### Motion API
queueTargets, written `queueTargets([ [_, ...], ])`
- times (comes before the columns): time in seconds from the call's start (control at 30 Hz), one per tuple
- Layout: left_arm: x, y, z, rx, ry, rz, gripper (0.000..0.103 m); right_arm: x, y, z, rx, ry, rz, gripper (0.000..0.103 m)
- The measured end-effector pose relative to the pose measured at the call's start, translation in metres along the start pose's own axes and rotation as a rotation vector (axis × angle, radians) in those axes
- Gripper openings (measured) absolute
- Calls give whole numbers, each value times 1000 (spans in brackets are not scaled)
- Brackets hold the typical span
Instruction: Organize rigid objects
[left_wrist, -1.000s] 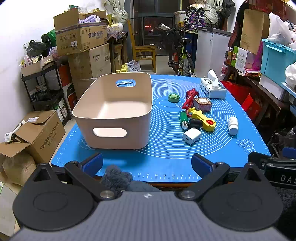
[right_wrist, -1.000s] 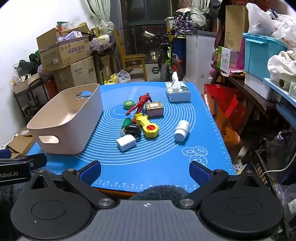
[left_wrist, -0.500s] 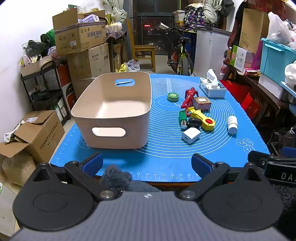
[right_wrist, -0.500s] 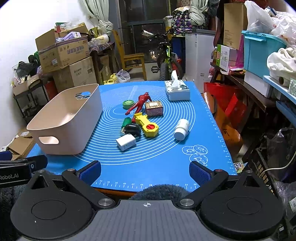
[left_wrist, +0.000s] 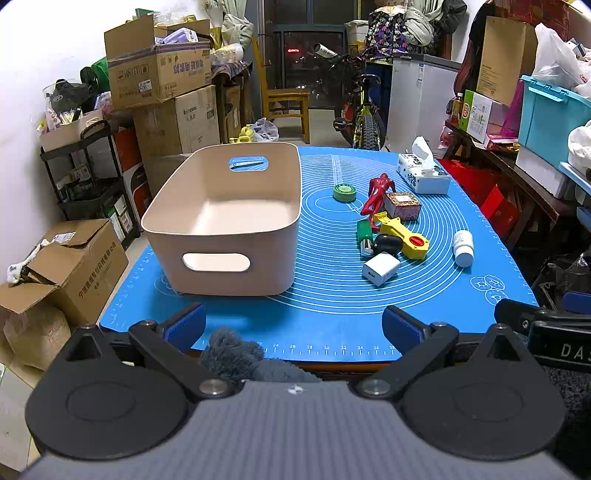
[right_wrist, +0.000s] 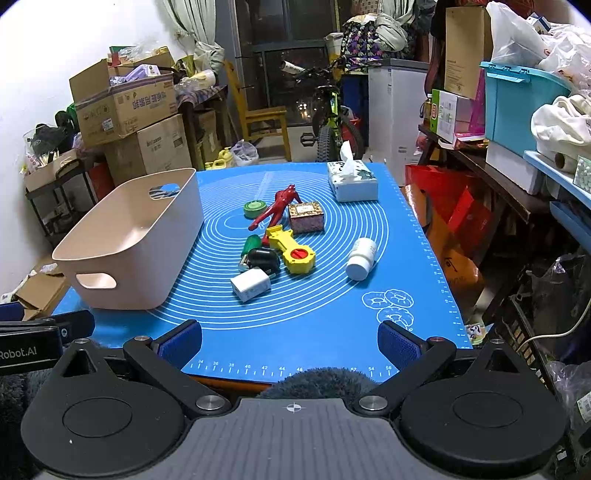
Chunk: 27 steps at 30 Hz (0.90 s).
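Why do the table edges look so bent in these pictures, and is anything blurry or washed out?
Left wrist view: the fisheye lens bows the blue mat and rounds the dark corners; the beige bin is sharp, lit evenly from above, with a soft shadow. Right wrist view: same bending; the white bottle stays crisp, the white wall at left glares a little, and the open tongs look oversized.

"Robot.AI" on left gripper (right_wrist: 29, 352)

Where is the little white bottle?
The white bottle lies on its side on the blue mat, alone to the right of the toy pile, nearest the yellow toy. Both views show it.
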<state>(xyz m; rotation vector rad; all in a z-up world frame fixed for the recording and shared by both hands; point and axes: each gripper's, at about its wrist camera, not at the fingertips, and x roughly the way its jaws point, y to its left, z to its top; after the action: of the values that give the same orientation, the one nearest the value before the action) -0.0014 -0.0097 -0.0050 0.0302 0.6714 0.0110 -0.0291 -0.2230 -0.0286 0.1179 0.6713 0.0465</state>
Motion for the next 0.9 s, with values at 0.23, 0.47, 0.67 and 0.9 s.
queueTargets([
  [0.23,2,0,0,4,2,-3,101,-1,0,0,1,-2,0,101],
  [0.47,2,-1,0,6,2,-3,101,-2,-1,3,3,-7,-2,101],
  [0.67,2,-1,0,7,3,-4,101,-2,-1,3,2,-7,-2,101],
  [0.9,3,-1,-1,8,3,-2,101,-2,-1,2,2,-7,-2,101],
])
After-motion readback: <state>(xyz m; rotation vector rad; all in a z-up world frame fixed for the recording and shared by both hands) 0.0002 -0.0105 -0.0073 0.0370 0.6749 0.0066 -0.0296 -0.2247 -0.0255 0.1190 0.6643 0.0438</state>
